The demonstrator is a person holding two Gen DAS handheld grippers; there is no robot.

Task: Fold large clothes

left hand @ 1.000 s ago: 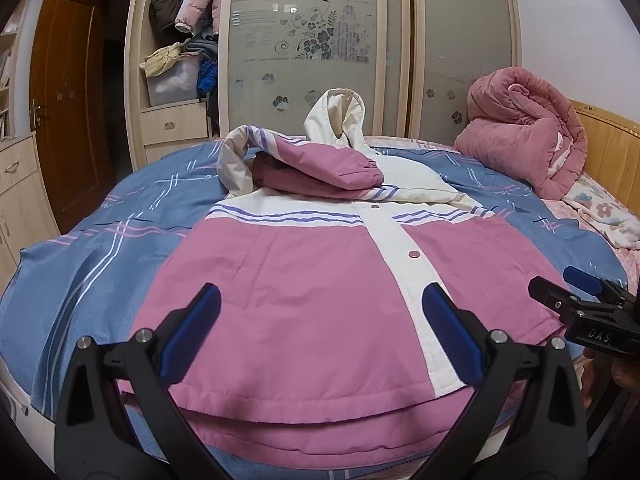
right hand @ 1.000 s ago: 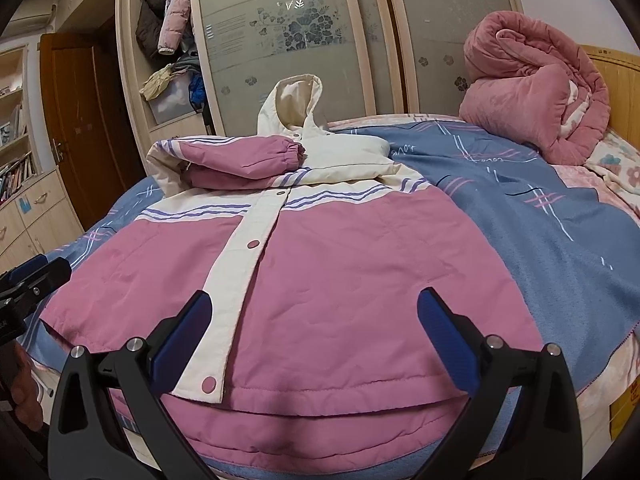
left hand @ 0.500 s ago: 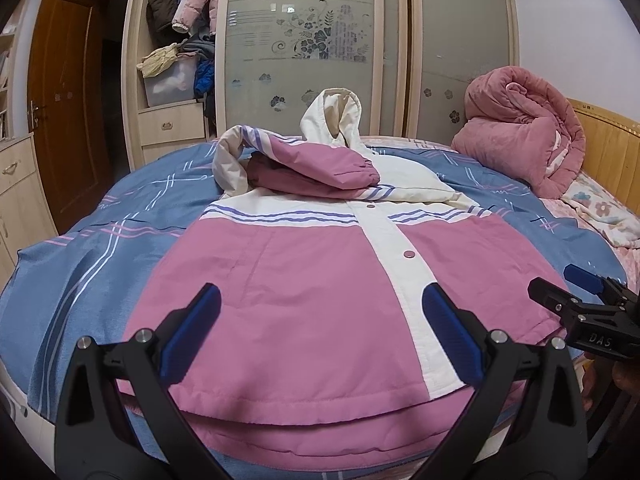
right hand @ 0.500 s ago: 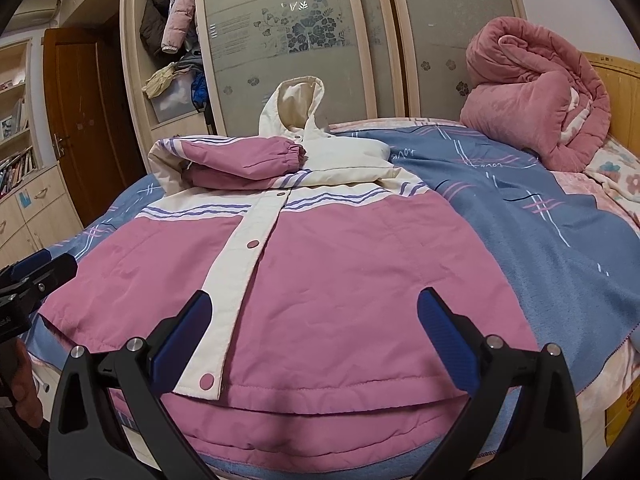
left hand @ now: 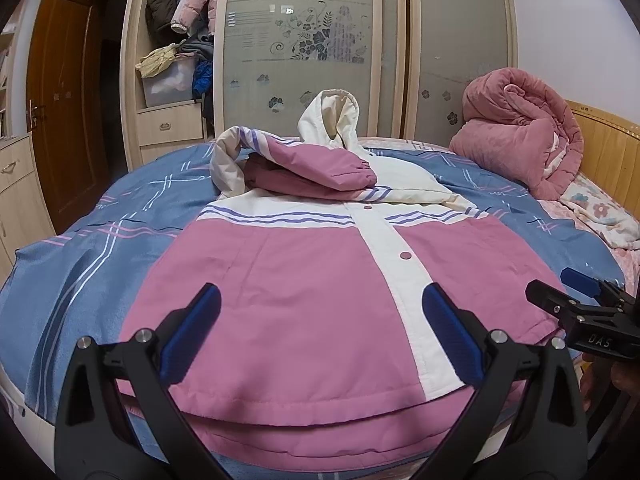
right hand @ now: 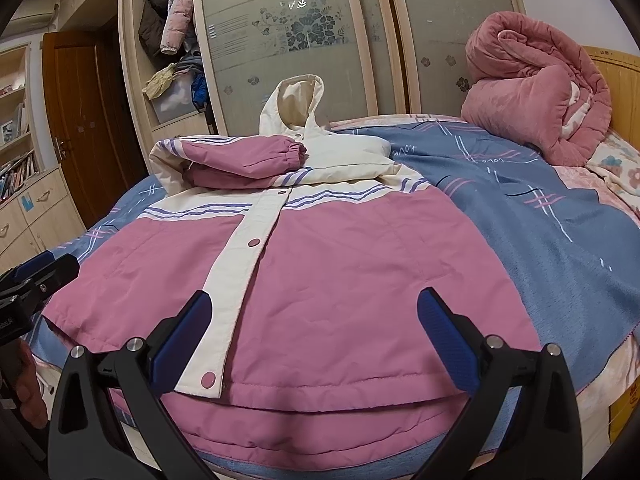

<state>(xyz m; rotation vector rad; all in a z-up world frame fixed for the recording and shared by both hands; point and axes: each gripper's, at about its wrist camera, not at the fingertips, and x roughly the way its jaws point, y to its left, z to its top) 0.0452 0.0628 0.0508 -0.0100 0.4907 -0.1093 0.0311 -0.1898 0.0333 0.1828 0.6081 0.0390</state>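
Observation:
A pink and cream hooded jacket (left hand: 304, 288) lies front up on the bed, hem toward me, with both sleeves folded across its chest; it also shows in the right wrist view (right hand: 340, 272). My left gripper (left hand: 320, 336) is open and empty, just above the hem's left half. My right gripper (right hand: 316, 336) is open and empty, above the hem's right half. Each gripper shows at the edge of the other's view: the right gripper (left hand: 580, 304), the left gripper (right hand: 36, 276).
The jacket rests on a blue striped bedspread (left hand: 100, 248). A rolled pink quilt (left hand: 520, 136) sits at the bed's far right by the wooden headboard (left hand: 608, 140). A wardrobe (left hand: 304, 52) with frosted doors stands behind the bed, a wooden door (left hand: 64, 100) at left.
Both grippers have edged slightly closer to the jacket hem. The jaws stay open and the jacket has not moved.

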